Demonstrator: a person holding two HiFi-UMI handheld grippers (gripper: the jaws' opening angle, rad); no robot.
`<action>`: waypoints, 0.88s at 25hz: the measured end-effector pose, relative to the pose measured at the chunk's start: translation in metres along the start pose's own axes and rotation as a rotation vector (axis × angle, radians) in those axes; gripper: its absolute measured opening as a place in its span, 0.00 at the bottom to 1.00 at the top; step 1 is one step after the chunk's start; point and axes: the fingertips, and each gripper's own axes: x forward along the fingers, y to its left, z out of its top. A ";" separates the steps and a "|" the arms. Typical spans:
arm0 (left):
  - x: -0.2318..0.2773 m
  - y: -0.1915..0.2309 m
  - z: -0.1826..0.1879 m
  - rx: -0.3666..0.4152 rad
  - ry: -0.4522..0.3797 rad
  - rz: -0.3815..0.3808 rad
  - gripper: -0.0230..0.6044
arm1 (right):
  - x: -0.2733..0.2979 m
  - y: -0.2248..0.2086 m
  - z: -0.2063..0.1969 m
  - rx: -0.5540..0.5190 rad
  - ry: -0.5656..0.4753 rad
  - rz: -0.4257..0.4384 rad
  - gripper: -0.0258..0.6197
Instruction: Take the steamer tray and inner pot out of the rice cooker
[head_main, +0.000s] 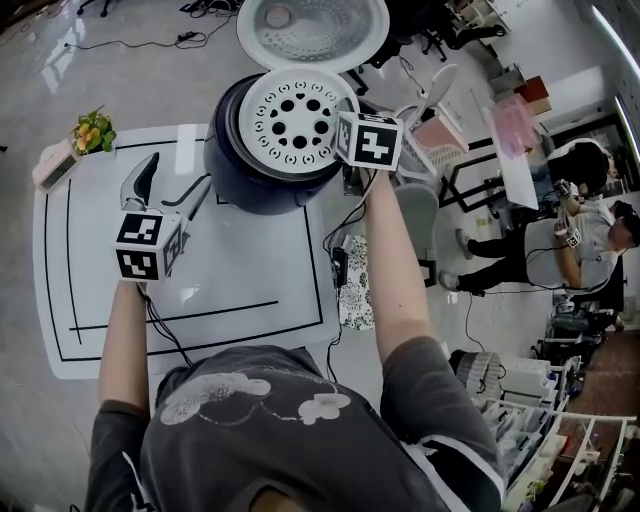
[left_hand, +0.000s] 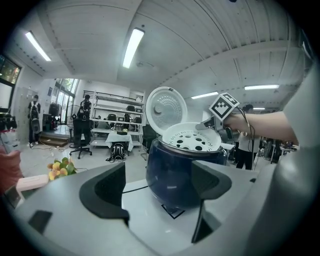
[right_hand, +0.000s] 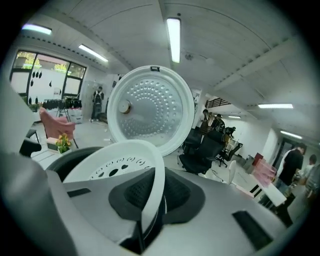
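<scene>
The dark blue rice cooker (head_main: 255, 178) stands at the far side of the white mat, its round lid (head_main: 312, 30) swung up and open. The white perforated steamer tray (head_main: 290, 122) sits tilted at the cooker's mouth, its right side lifted. My right gripper (head_main: 343, 125) is shut on the tray's right rim; in the right gripper view the rim (right_hand: 152, 190) is pinched between the pads. My left gripper (head_main: 170, 190) stands open to the left of the cooker and holds nothing; in the left gripper view the cooker (left_hand: 180, 172) shows beyond its spread jaws.
A small pot of flowers (head_main: 92, 130) and a white box (head_main: 55, 165) sit at the mat's far left corner. The mat (head_main: 250, 290) has black lines. A cable (head_main: 340, 240) hangs off the table's right edge. People sit at desks on the right.
</scene>
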 end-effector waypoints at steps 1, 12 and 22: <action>-0.002 -0.002 0.002 0.004 0.001 0.008 0.69 | -0.003 -0.001 0.003 0.017 -0.018 0.012 0.12; -0.034 -0.036 0.025 0.074 -0.006 0.079 0.69 | -0.054 -0.011 0.032 0.085 -0.184 0.099 0.12; -0.073 -0.073 -0.002 0.079 0.025 0.134 0.69 | -0.121 0.003 0.001 0.167 -0.234 0.263 0.12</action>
